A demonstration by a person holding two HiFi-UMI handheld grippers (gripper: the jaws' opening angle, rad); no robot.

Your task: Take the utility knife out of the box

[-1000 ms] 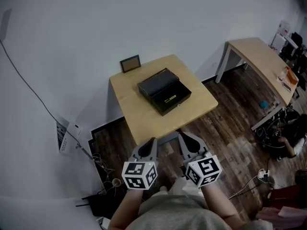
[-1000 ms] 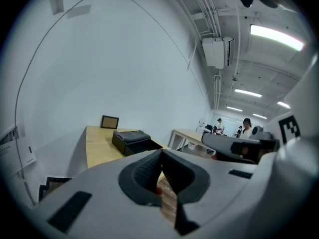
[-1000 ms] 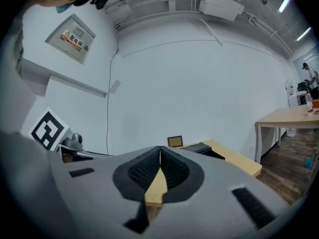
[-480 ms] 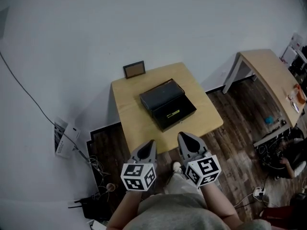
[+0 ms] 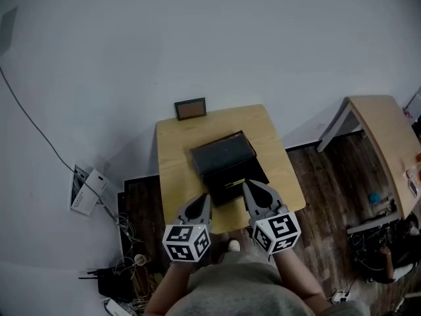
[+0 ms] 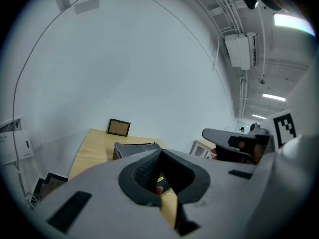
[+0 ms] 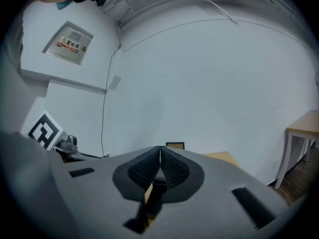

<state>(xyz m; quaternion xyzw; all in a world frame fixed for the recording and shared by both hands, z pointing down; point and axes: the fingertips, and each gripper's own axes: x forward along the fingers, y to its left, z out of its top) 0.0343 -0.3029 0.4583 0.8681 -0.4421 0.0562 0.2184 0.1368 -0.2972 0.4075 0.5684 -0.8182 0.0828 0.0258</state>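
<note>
Both tongs are now reaching the table's (image 5: 172,151) near edge, where a second ago they were hanging over the floor (image 5: 316,176) well short of it, and the box (image 5: 222,154) is sitting much closer to their tips. The left tongs (image 5: 204,201) are staying closed on nothing, tips meeting, over the near edge left of the box. The right tongs (image 5: 248,185) are likewise closed and empty, with their tip overlapping the box's open front half. The knife (image 5: 234,182) is lying in that open half, showing only as a thin yellow streak just left of the right tongs; its shape is too small to make out. Bare tabletop is lying open to the left of the box and behind it, up to a frame (image 5: 190,108) leaning at the far edge against the wall. To the right the box is sitting near the table's side edge. In the left gripper view the closed tongs (image 6: 160,152) are blocking most of the box; in the right gripper view the tongs (image 7: 160,150) are hiding it almost entirely.
</note>
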